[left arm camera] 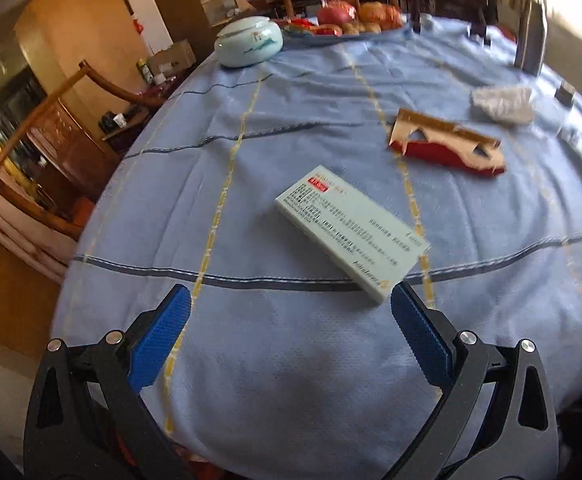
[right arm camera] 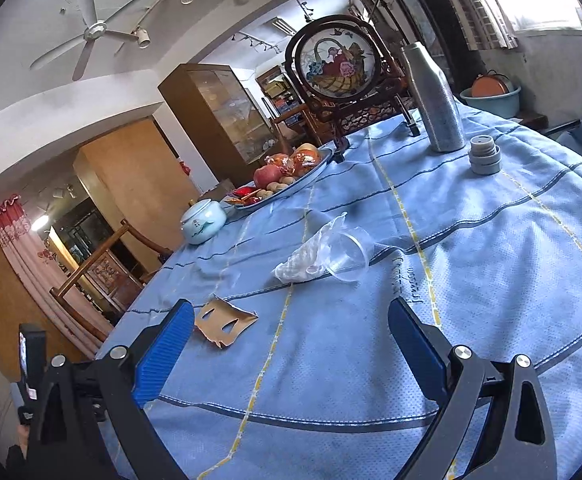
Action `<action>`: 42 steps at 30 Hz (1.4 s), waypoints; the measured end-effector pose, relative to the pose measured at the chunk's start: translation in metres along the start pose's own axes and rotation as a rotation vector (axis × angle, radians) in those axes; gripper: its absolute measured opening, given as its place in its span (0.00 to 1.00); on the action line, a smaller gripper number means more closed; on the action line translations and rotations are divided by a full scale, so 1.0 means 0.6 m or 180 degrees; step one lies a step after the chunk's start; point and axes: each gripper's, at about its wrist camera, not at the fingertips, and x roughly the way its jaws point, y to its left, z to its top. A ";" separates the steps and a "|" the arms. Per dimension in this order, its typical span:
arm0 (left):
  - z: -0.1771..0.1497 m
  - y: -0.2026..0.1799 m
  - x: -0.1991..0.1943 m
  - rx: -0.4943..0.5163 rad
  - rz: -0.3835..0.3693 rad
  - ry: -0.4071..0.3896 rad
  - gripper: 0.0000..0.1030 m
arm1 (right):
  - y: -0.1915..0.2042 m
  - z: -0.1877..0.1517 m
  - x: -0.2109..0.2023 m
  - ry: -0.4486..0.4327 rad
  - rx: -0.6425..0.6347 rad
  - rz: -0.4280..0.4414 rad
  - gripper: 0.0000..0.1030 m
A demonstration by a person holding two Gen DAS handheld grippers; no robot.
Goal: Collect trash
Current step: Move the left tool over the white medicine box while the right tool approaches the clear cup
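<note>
Left gripper: jaws spread wide, holding nothing; its blue pads hang just above the cloth, and the right pad's tip sits just beside the near corner of the medicine box, though contact cannot be told.
Right gripper: jaws spread wide and released, nothing between them; the left pad's tip is near the torn card piece.
Medicine box: pale green carton lying flat and slantwise on the table, just beyond the left gripper.
Torn red carton: ripped open, red outside and brown inside, lying farther off and to the right of the medicine box.
Torn card piece: brown scrap with jagged edges, flat on the cloth.
Crumpled tissue: white wad, mid-table, touching the plastic cup.
Plastic cup: clear, tipped on its side, mouth toward the camera.
Table: covered by a light blue cloth with dark blue and yellow stripes.
Far end of table: celadon lidded jar at left, fruit plate beside it, round embroidered screen on a dark wooden stand, metal flask upright with its grey lid set just beside it.
Room: wooden chair at the table's left edge, glass cabinet behind, ceiling fan overhead.
</note>
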 end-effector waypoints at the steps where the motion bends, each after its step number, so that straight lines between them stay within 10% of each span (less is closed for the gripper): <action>1: 0.002 -0.002 0.001 -0.0045 -0.0042 -0.0026 0.93 | 0.001 -0.001 0.000 0.0004 -0.0013 -0.0012 0.93; 14: 0.050 -0.056 0.076 -0.0115 -0.0325 0.0156 0.93 | -0.023 0.003 -0.001 -0.0020 0.0265 -0.0032 0.93; 18: 0.046 -0.038 0.067 -0.0001 -0.0274 -0.0012 0.65 | -0.036 0.005 0.011 0.0101 0.0411 0.0026 0.93; 22: 0.049 -0.038 0.065 0.0022 -0.0465 -0.0098 0.63 | -0.026 0.003 0.025 0.0236 0.0323 -0.0139 0.93; 31: 0.058 -0.053 0.078 -0.0025 -0.0681 -0.0039 0.92 | 0.027 0.005 0.058 0.0592 -0.0426 -0.0806 0.93; 42: 0.055 -0.030 0.088 -0.0311 -0.1066 0.0045 0.93 | 0.031 0.104 0.191 0.0747 -0.1046 -0.1210 0.75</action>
